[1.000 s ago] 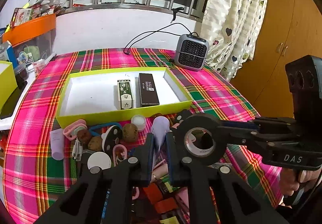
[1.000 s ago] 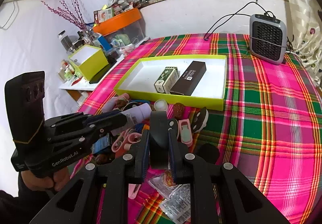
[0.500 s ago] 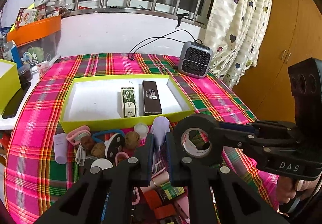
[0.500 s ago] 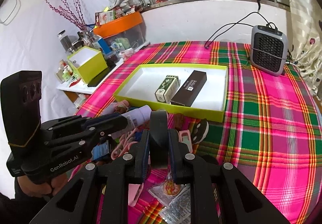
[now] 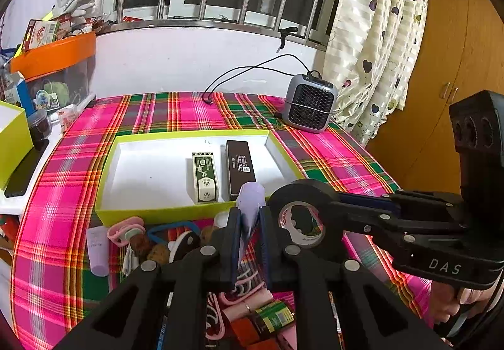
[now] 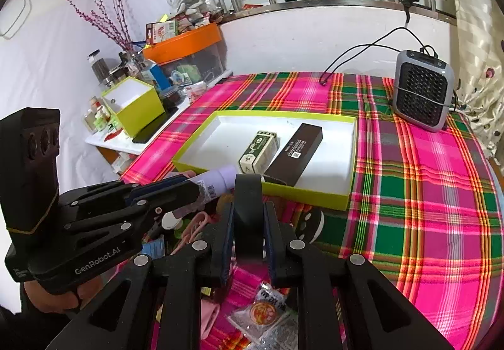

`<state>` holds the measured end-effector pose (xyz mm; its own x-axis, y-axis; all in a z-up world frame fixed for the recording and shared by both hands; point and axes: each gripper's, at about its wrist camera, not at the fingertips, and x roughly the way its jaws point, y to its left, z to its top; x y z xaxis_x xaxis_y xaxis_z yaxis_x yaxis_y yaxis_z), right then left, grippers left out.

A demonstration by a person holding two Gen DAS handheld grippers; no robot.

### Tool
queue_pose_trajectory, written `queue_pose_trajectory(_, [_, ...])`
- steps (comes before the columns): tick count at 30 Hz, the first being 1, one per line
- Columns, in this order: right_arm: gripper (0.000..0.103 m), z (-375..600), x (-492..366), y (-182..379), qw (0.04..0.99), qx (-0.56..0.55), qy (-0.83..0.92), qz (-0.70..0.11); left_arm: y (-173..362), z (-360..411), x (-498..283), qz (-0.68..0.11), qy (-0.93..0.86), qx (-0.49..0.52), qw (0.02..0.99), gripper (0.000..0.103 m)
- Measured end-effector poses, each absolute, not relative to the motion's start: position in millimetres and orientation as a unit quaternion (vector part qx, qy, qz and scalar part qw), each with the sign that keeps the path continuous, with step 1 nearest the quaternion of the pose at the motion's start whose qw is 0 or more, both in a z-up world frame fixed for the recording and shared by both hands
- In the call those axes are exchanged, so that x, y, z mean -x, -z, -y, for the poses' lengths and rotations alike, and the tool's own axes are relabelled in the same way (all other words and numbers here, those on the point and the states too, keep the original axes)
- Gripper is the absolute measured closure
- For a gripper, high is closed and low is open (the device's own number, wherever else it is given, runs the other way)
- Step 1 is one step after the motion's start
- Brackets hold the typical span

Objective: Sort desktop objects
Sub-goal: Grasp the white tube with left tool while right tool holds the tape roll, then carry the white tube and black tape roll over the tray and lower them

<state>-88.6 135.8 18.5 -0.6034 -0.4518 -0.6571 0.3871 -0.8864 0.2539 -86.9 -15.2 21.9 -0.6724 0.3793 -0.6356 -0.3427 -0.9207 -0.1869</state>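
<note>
Between the left hand-held gripper (image 5: 249,235) pads, a lavender tube (image 5: 250,203), clamped.

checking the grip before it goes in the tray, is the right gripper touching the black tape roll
Touching. In the right wrist view the right gripper has both pads pressed flat against the sides of the black tape roll, with no gap showing.

Left tool (image 5: 249,225) pointed downward, jaws clamped on pale lilac plastic tube (image 5: 250,202). Right tool (image 6: 249,224) likewise angled down, jaws closed on black tape roll (image 6: 248,211) held edge-on. Both tools held side by side, each gripped by a hand (image 6: 53,296) at handle.
</note>
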Motion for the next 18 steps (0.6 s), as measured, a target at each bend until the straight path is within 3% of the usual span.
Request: queue_pose_trajectory(18, [0.085, -129, 125, -22, 0.23, -0.37, 0.9, 0.038, -24, 26, 122, 0.029, -0.92, 0.346, 0.181, 0.091])
